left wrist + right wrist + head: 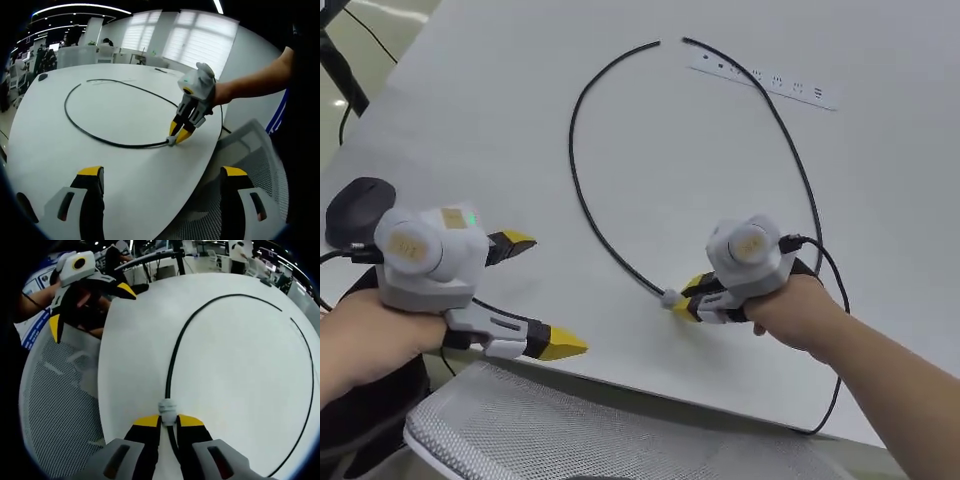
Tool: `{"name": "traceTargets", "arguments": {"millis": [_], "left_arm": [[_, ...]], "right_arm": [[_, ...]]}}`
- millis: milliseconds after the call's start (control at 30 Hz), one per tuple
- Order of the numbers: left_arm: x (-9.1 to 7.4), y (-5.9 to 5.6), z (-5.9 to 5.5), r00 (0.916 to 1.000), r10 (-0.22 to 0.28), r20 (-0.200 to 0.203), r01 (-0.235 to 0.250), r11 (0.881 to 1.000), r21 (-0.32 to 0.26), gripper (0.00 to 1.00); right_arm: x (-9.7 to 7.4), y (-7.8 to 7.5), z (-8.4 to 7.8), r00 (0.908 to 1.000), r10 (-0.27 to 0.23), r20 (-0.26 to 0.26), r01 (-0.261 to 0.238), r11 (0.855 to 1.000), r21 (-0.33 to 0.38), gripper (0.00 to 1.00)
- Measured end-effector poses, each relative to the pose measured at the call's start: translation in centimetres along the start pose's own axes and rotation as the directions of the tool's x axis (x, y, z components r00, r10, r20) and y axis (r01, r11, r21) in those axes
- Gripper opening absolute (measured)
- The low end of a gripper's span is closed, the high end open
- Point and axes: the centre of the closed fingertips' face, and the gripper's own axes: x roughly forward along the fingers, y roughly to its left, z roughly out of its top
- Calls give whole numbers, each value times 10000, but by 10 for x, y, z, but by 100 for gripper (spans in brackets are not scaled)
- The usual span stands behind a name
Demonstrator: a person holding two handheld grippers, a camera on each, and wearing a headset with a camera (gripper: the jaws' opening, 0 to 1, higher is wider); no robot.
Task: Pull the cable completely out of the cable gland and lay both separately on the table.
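Observation:
A long black cable (582, 190) lies in a wide loop on the white table (500, 120). Its near end passes through a small white cable gland (670, 297). My right gripper (686, 301) rests low on the table, shut on the gland (168, 411), and the cable (176, 347) runs back between its jaws. In the left gripper view the gland (171, 141) sits at the right gripper's (178, 136) yellow tips. My left gripper (540, 292) hovers open by the table's near edge, well left of the gland, holding nothing. It appears again as the left gripper (162, 172), and again as the left gripper (90, 309).
A white power strip (760, 78) lies at the far side beside the cable's loose ends. A black mouse (360, 205) sits at the left edge. A grey mesh chair (570, 430) stands against the near table edge. Another stretch of black cable (835, 300) drops over that edge on the right.

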Motion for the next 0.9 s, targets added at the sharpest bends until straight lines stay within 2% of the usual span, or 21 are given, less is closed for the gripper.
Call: {"name": "traceTargets", "arguments": {"millis": [167,267,400,533,700,900], "left_arm": [[4,-6,7,9998,-219,-13,219,9995,238,96],[6,-11,14,9994,-335,-34,336,9986,407,96],[8,-12,24,9992,-406,24,404,9976,568,95],[11,-15,35,9988,-485,103,476,9963,715,95],[15,-19,42,9982,-595,65,586,9938,949,95],[20,-31,54,9969,-771,123,752,9904,1161,94]], "right_arm": [[-7,2,2,10000,33,-8,-33,9997,242,7],[-14,3,5,9998,38,196,-49,9984,568,7],[-23,8,6,9996,51,268,-68,9979,648,7],[-32,12,10,9994,84,322,-104,9981,608,7],[-46,18,20,9990,102,435,-117,9993,347,7],[-68,24,37,9976,182,668,-182,9998,-14,7]]}}
